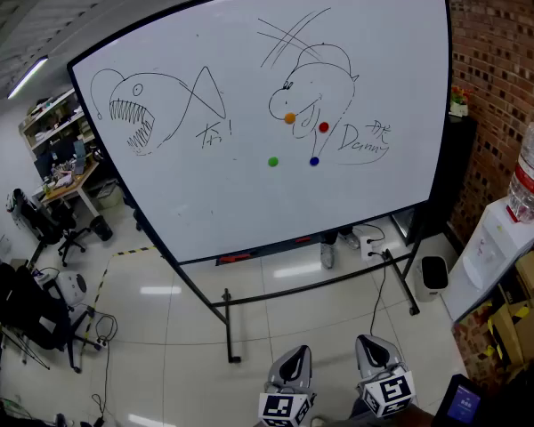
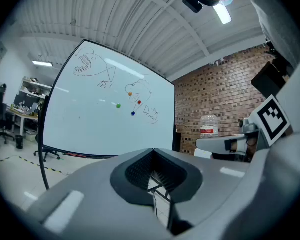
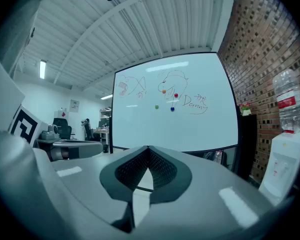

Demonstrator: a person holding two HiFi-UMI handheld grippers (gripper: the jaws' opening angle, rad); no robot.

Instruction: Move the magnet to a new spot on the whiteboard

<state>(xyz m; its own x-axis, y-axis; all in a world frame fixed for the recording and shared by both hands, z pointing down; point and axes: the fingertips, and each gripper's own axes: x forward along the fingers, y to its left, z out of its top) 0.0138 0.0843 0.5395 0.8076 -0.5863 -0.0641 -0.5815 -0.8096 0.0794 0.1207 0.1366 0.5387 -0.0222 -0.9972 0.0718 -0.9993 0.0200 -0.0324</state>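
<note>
You face one whiteboard [image 1: 196,212]. It carries four round magnets: one orange magnet [image 1: 289,118], one red magnet [image 1: 323,127], one green magnet [image 1: 272,161] and one blue magnet [image 1: 314,160]. Two marker drawings share the board. At 6 o'clock in the head view are two grippers: left gripper [image 1: 291,356] and right gripper [image 1: 371,345]. At 3 o'clock stands one water dispenser [image 1: 494,247] with one bottle [image 1: 530,172].

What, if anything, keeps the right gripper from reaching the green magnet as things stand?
Probably not reachable yet. Nothing blocks the green magnet on the whiteboard, but the right gripper is held well back across the floor; the person would need to step closer.
</note>
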